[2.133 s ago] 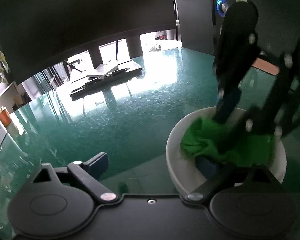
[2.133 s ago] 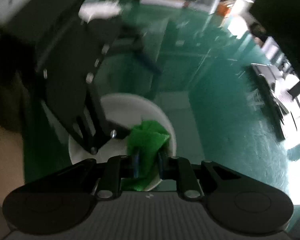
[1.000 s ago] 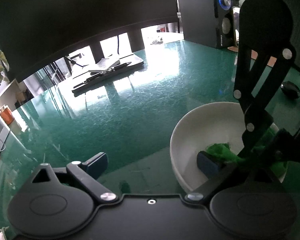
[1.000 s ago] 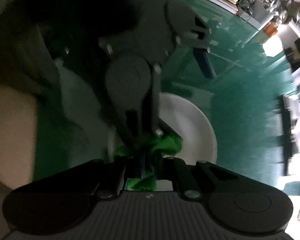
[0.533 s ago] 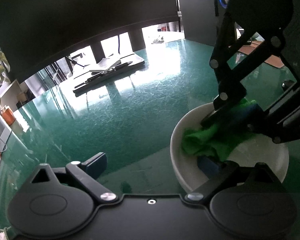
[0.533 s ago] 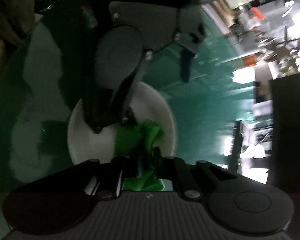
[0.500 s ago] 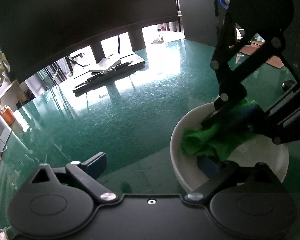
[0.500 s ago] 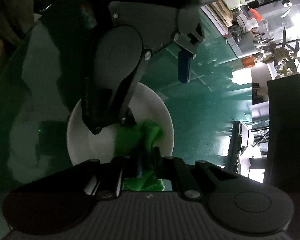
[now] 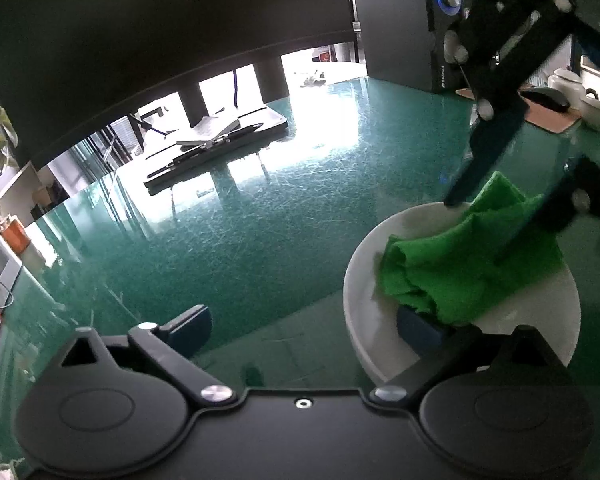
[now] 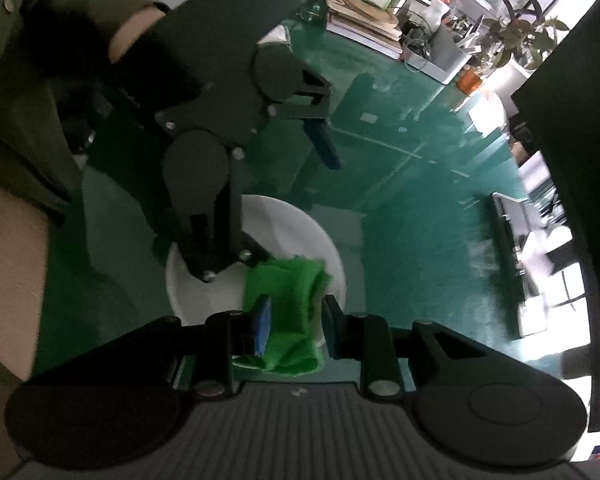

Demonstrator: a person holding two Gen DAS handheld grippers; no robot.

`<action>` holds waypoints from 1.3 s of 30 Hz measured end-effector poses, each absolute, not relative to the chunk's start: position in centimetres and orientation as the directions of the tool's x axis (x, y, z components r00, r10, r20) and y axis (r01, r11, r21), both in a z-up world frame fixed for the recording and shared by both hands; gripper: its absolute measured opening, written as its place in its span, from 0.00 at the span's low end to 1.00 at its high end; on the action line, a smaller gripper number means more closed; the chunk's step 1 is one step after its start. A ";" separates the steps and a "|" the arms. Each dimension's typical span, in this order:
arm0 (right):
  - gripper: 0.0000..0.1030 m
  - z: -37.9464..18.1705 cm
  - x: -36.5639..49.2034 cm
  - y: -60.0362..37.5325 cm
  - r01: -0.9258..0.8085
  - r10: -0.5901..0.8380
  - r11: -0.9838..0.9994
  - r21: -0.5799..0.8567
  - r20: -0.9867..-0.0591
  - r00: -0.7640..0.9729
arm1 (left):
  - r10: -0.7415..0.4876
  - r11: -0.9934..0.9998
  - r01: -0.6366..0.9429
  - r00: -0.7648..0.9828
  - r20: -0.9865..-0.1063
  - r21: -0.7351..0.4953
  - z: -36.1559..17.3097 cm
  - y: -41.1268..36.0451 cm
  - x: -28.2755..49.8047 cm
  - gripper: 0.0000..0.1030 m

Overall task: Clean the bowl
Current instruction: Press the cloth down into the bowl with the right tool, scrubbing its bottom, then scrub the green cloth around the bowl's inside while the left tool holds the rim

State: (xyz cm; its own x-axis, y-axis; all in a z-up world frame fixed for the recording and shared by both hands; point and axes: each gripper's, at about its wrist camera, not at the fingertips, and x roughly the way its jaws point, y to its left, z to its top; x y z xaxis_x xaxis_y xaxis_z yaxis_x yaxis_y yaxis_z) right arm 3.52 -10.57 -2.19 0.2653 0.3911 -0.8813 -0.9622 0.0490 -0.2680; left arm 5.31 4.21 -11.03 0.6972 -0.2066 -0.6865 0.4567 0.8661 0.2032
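Observation:
A white bowl [image 9: 356, 272] [image 10: 292, 220] rests on the green glass table [image 9: 260, 220]. A bunched green cloth [image 9: 460, 260] [image 10: 288, 292] lies in it, peaking above the far rim. My left gripper [image 9: 300, 326] is wide open. Its right finger [image 9: 416, 330] reaches inside the bowl against the near wall, while the left finger hangs outside over the table. My right gripper [image 10: 295, 326] points steeply down over the bowl's edge. Its jaws are opening, with the cloth slack between them. In the left wrist view its dark fingers [image 9: 488, 148] straddle the cloth's peak.
A dark monitor [image 9: 160, 20] looms at the back, with a notebook and pen on its base [image 9: 216, 140]. A speaker [image 9: 404, 20], a mouse [image 9: 548, 98] and white crockery [image 9: 568, 78] stand at the right. Book stacks [image 10: 364, 20] and a person's sleeve [image 10: 20, 60] show in the right wrist view.
The right gripper's jaws, pinched on the cloth before, have spread apart, and that gripper has lifted and shifted. The cloth has loosened and puffed up. The left gripper and bowl kept still.

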 end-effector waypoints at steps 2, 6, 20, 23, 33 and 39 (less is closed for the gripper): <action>0.26 -3.0 3.8 -9.9 -0.962 0.383 0.039 -0.270 -0.885 0.264 | -0.202 0.865 0.456 0.698 -0.687 0.209 -11.0 4.1 5.3 0.98; 0.25 -4.8 5.1 -8.3 -0.964 0.342 0.043 -0.263 -0.903 0.262 | -0.196 0.866 0.452 0.700 -0.687 0.215 -11.0 4.0 5.2 0.98; 0.13 -5.5 3.4 -7.1 -0.979 0.312 -0.115 -0.169 -0.942 0.126 | -0.183 0.872 0.445 0.681 -0.709 0.202 -10.9 3.9 5.8 1.00; 0.12 -5.6 3.1 -6.9 -0.968 0.299 -0.142 -0.206 -0.941 0.157 | -0.171 0.872 0.441 0.682 -0.711 0.213 -10.8 3.7 5.7 1.00; 0.12 -6.6 3.0 -6.8 -0.910 0.244 -0.156 -0.384 -0.908 0.341 | -0.138 0.866 0.433 0.686 -0.714 0.249 -10.7 3.2 5.8 1.00; 0.09 -6.6 2.7 -6.9 -0.860 0.262 -0.145 -0.490 -0.857 0.444 | -0.126 0.869 0.423 0.689 -0.714 0.255 -10.7 3.1 5.8 1.00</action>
State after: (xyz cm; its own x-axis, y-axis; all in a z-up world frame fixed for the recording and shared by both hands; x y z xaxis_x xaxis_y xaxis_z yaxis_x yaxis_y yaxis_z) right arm 2.74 -6.85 -6.60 0.4439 0.2621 -0.8569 -0.8598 -0.1447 -0.4897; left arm 5.82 3.11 -10.72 0.6887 -0.1260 -0.7140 0.4233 0.8694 0.2549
